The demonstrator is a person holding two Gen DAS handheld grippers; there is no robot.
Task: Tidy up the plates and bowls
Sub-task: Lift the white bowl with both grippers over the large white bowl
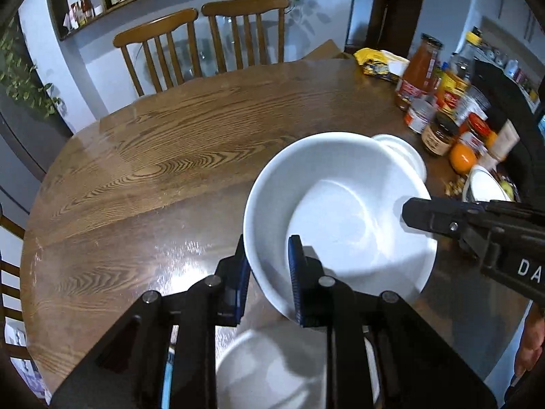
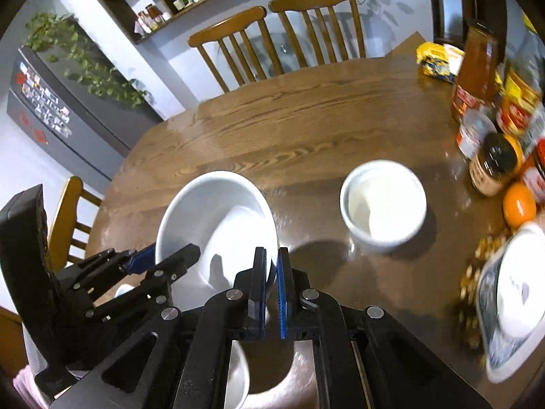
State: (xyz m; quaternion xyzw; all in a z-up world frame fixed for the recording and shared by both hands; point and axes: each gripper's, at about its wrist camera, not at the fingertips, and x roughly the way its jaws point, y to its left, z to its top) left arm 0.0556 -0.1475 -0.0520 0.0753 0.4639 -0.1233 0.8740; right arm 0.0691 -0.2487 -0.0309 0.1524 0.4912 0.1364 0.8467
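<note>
Above the wooden table (image 1: 153, 170), both grippers' jaws pinch the large white bowl (image 1: 340, 211) by opposite rims.

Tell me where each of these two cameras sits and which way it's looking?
Left wrist: on the left gripper, looking down along its fingers at the large white bowl it grips; the right gripper enters from the right.
Right wrist: on the right gripper, pinching that bowl's rim; the left gripper shows at left.
Shared: bowl, small white bowl, wooden table.
</note>
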